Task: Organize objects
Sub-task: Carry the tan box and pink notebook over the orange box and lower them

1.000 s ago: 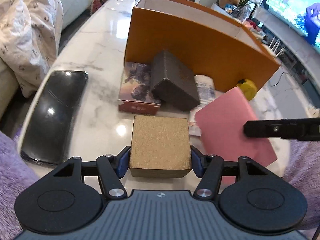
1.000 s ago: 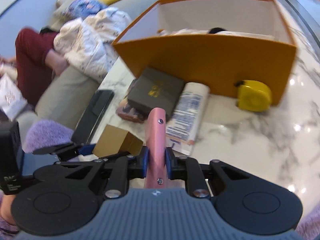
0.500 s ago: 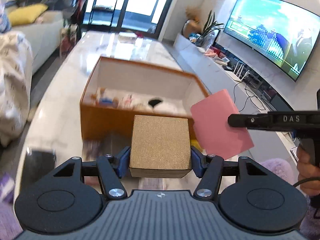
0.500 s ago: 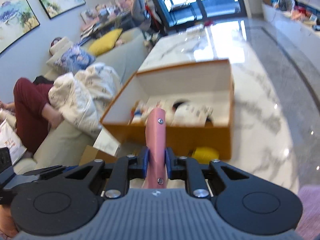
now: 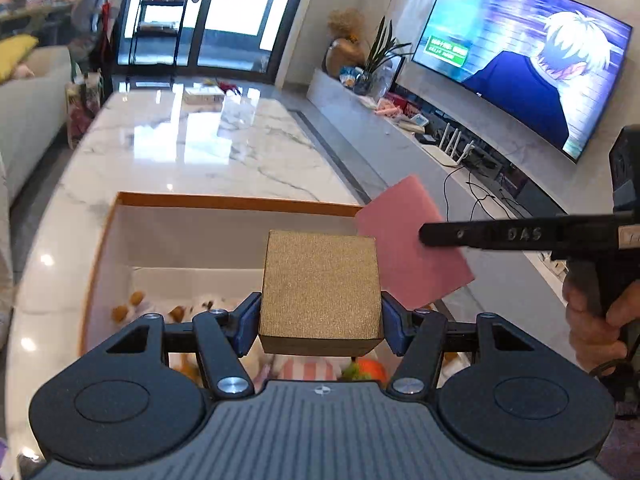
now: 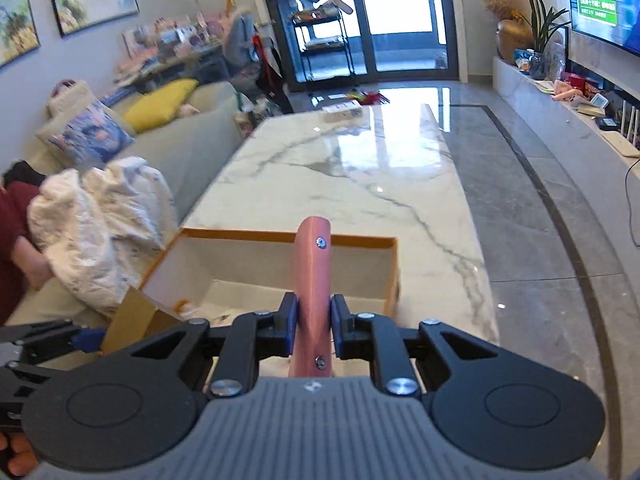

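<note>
My left gripper [image 5: 320, 322] is shut on a gold textured box [image 5: 320, 292], held in the air above the open orange box [image 5: 224, 201] on the marble table. Several small items lie on that box's white floor, partly hidden by the gold box. My right gripper [image 6: 314, 322] is shut on a thin pink case [image 6: 314, 276], held edge-on over the orange box [image 6: 280, 236]. In the left wrist view the pink case [image 5: 404, 236] shows as a flat pink panel at the right, clamped by the right gripper's black fingers [image 5: 480, 236]. The gold box [image 6: 132, 316] shows at the left in the right wrist view.
The marble table [image 5: 192, 148] runs far beyond the orange box. A sofa with a white blanket [image 6: 92, 232] and cushions lies left of the table. A TV [image 5: 532, 60] and a low cabinet line the right wall. A person's hand [image 5: 596, 328] holds the right gripper's handle.
Both grippers rose and moved forward with their loads, from low in front of the orange box to above its open top. The items on the table before the box have dropped out of view.
</note>
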Demonstrator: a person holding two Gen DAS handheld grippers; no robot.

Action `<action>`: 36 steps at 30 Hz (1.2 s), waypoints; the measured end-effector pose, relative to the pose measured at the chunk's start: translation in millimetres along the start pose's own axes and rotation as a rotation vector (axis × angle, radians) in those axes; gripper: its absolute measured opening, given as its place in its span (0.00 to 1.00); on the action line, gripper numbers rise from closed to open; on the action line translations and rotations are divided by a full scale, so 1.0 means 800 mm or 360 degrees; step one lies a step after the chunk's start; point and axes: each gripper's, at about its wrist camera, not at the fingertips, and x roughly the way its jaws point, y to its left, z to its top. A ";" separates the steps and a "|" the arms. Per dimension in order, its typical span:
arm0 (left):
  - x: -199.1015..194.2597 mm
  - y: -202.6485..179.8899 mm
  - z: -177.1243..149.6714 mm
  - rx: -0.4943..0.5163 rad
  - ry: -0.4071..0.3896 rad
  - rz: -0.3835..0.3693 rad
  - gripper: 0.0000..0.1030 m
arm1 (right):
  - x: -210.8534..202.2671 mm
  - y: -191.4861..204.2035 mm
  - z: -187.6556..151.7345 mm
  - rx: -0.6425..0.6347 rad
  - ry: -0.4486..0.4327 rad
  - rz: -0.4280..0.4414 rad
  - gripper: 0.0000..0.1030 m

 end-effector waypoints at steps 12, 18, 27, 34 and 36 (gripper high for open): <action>0.104 0.047 0.022 -0.0141 0.0146 -0.0082 0.68 | 0.123 0.017 0.013 -0.0239 0.0232 -0.0318 0.18; 0.135 0.054 0.031 -0.0144 0.0231 -0.0077 0.68 | 0.147 0.022 0.007 -0.0364 0.0309 -0.0420 0.18; 0.158 0.065 0.032 -0.0205 0.0305 -0.0091 0.68 | 0.171 0.029 -0.003 -0.0525 0.0393 -0.0480 0.18; 0.181 0.058 0.036 -0.0261 0.0425 -0.0150 0.68 | 0.166 0.038 -0.005 -0.0737 0.0351 -0.0543 0.24; 0.187 0.060 0.038 -0.0302 0.0455 -0.0175 0.68 | 0.154 0.033 -0.004 -0.0762 0.0316 -0.0516 0.28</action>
